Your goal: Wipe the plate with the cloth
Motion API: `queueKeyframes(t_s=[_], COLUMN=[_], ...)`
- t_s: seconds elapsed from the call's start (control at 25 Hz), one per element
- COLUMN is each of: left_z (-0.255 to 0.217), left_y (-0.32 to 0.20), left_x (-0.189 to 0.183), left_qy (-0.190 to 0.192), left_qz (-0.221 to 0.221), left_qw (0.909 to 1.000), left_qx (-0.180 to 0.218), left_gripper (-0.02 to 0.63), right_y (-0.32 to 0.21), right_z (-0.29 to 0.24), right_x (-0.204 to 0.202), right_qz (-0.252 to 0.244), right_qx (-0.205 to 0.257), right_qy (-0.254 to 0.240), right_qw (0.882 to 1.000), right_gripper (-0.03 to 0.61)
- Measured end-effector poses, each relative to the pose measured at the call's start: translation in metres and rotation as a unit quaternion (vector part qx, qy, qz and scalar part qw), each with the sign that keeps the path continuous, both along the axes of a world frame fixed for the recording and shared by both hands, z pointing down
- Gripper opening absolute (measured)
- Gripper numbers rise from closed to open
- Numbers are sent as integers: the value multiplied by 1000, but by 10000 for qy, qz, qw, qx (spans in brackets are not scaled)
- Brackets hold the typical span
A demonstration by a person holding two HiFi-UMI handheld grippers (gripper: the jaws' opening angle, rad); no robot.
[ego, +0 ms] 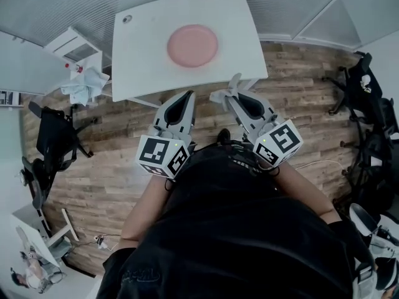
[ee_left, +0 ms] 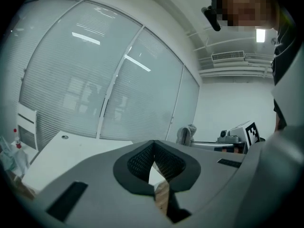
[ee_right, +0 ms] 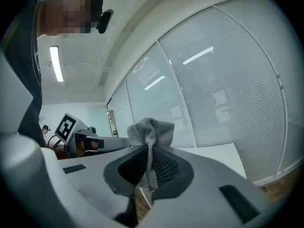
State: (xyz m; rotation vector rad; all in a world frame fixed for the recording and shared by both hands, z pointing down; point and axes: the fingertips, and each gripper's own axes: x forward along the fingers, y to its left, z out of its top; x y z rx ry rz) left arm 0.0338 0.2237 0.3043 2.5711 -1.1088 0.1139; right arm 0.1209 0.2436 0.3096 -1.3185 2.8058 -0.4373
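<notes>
A round pink plate (ego: 192,45) lies on the white table (ego: 140,61) ahead of me. Both grippers hover over the wooden floor, short of the table's near edge. My right gripper (ego: 232,94) is shut on a grey knitted cloth (ego: 228,91). In the right gripper view the cloth (ee_right: 151,132) sticks up in a bunch from between the jaws of that gripper (ee_right: 149,163). My left gripper (ego: 187,99) is shut with nothing in it; its jaws (ee_left: 153,151) meet in the left gripper view. The plate shows in neither gripper view.
Black office chairs stand at the left (ego: 55,136) and right (ego: 368,101). A small white shelf unit (ego: 78,55) with a crumpled pale rag (ego: 84,86) is beside the table's left edge. Frosted glass walls (ee_left: 95,80) run behind the table.
</notes>
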Motion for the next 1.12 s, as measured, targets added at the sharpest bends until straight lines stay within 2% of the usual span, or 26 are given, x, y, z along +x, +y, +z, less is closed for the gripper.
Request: queueKeyframes(t_s=[0.28, 0.48, 0.8, 1.12], left_z=[6, 11, 11, 19], left_y=[-14, -30, -48, -93], left_x=[34, 37, 52, 38], left_qy=[5, 51, 68, 96], left_qz=[58, 92, 485, 750], left_qw=[9999, 9997, 9987, 9968], left_qx=[-133, -218, -153, -248], left_gripper=[17, 17, 17, 17], right_y=[-15, -25, -35, -74], right_z=[16, 17, 16, 31], right_x=[31, 34, 42, 30], right_qz=[-12, 32, 299, 591], right_qx=[-375, -366, -329, -596], right_qy=[-292, -248, -127, -7], right_qw=[9989, 9990, 9989, 9965], right_gripper=[37, 37, 37, 37])
